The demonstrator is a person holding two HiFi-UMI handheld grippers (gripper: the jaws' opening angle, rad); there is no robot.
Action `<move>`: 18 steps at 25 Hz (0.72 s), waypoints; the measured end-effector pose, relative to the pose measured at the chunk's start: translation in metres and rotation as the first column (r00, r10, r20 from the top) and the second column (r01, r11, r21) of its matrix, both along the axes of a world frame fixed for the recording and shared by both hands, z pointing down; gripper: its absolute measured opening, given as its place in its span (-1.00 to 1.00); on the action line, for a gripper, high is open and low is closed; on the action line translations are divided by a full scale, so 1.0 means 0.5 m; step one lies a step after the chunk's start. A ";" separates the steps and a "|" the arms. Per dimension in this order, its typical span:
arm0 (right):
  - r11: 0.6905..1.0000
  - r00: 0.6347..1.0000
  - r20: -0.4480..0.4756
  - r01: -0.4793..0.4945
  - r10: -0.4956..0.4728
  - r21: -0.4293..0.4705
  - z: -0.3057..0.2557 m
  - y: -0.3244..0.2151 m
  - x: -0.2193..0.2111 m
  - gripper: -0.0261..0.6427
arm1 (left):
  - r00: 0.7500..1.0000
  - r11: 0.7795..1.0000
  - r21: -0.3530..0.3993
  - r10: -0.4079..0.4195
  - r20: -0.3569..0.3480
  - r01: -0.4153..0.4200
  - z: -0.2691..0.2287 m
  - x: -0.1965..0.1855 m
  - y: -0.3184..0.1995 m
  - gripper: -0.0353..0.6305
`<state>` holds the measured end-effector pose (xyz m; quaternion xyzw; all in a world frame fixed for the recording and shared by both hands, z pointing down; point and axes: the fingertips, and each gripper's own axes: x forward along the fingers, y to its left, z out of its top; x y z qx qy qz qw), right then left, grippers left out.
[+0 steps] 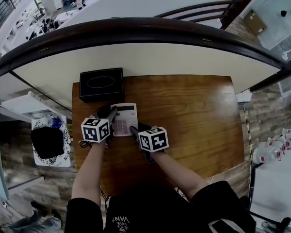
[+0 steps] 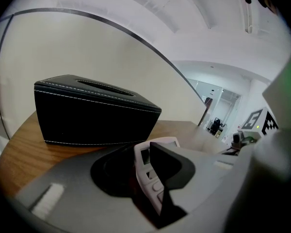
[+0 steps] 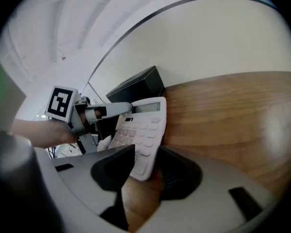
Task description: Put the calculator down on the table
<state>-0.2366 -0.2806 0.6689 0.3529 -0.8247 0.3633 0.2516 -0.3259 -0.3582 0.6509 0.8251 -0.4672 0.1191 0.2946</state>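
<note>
A pale pink calculator (image 1: 124, 119) lies face up on the wooden table (image 1: 194, 120), just in front of a black tissue box (image 1: 101, 83). My left gripper (image 1: 109, 114) reaches its left edge, and in the left gripper view the calculator (image 2: 144, 165) stands edge-on between the jaws, with no firm press showing. My right gripper (image 1: 135, 130) is at its near right corner. In the right gripper view that corner of the calculator (image 3: 143, 130) sits between wide-set jaws with bare wood beside it. The left gripper (image 3: 99, 113) shows there too.
The tissue box (image 2: 92, 113) stands close behind the calculator. A curved dark rail (image 1: 150, 28) and a white wall edge the table's far side. A white stool with a black object (image 1: 48, 142) stands left of the table. Bare wood stretches to the right.
</note>
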 end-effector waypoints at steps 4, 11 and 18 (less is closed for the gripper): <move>1.000 1.000 0.010 -0.011 0.011 0.006 -0.003 0.000 -0.001 -0.53 | 1.000 1.000 -0.012 -0.024 0.000 0.024 0.002 -0.010 0.000 -0.54; 0.999 0.999 0.036 -0.039 0.038 0.015 -0.011 0.006 0.007 -0.51 | 0.999 0.998 -0.044 -0.033 0.022 0.034 0.010 -0.019 0.011 -0.45; 0.996 0.998 0.044 -0.058 0.055 0.066 -0.046 0.011 0.028 -0.52 | 0.998 0.998 -0.007 -0.057 0.032 0.057 -0.023 -0.032 0.035 -0.45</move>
